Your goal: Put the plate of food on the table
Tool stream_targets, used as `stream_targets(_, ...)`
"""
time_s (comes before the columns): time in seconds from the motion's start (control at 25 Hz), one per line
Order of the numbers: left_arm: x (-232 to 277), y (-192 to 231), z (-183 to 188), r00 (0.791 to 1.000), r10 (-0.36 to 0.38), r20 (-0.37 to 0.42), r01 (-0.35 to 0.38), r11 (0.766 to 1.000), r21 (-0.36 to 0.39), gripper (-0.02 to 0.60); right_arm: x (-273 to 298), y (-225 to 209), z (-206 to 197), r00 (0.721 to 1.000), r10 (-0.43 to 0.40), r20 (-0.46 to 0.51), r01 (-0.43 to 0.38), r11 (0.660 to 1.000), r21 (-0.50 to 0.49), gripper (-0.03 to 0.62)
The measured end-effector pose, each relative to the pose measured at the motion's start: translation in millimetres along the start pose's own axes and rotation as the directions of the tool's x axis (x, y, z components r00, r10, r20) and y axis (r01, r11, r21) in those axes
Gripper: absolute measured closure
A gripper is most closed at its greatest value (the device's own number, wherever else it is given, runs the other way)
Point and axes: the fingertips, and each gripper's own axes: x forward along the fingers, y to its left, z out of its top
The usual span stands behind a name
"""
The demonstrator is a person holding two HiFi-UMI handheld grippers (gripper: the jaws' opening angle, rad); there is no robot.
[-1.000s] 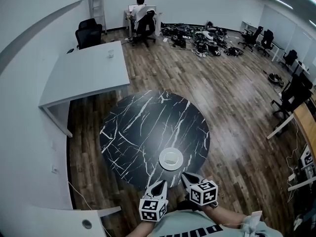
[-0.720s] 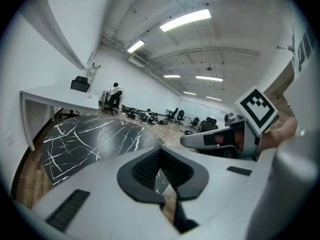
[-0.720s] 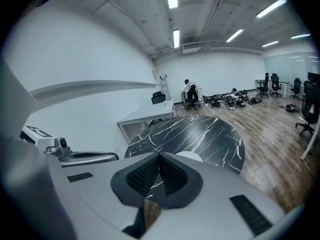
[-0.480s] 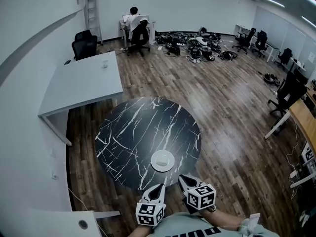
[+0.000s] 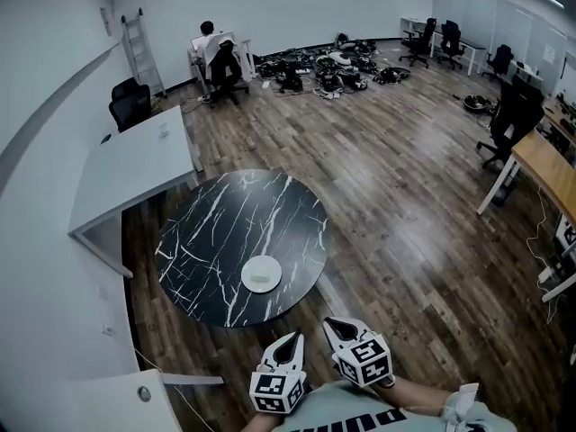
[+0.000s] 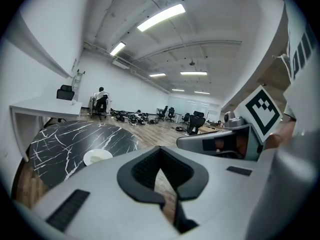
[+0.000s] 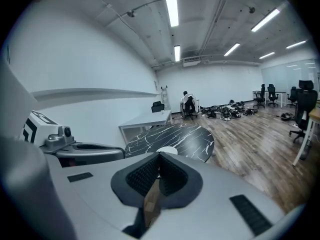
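Both empty, jaws together: left hand-held gripper [image 5: 290, 340], right hand-held gripper [image 5: 332, 325]. Plate [image 5: 261, 274] on desk [image 5: 211, 228] near rim; bump could topple it.

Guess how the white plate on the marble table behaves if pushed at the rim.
The plate looks low and flat: likely slides, not tips. The marble table looks smooth, so probably little grip. It seems rigid, maybe ceramic; could chip if dropped.
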Motion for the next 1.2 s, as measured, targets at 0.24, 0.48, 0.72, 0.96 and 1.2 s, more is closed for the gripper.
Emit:
stream_targets(0.24, -23, -73, -26, 0.997, 0.073, 0.007, -0.073, 0.997, 0.021, 0.575, -70, -16, -35, 0.999, 0.036, -0.002, -0.036, 0.999, -0.027, 0.585)
stream_targets(0.48, -43, -121, -49, 0.991, 0.135, -0.020, -0.134, 0.990, 0.036, 0.575, -118, -14, -54, 0.996, 0.089, 0.014, -0.088, 0.994, -0.059, 0.585)
stream_targets(0.72, -54, -142, -64, 0.982, 0.181, -0.045, -0.179, 0.982, 0.060, 0.575, -143, -15, -60, 0.992, 0.121, 0.031, -0.117, 0.988, -0.100, 0.585)
stream_targets(0.96, -70, -146, -51, 0.972, 0.235, 0.004, -0.235, 0.972, 0.029, 0.575, -157, -11, -59, 0.990, 0.138, 0.035, -0.133, 0.983, -0.124, 0.585)
stream_targets(1.2, -71, -152, -42, 0.967, 0.249, 0.051, -0.251, 0.967, 0.037, 0.575, -164, -15, -52, 0.990, 0.133, 0.042, -0.125, 0.980, -0.152, 0.585)
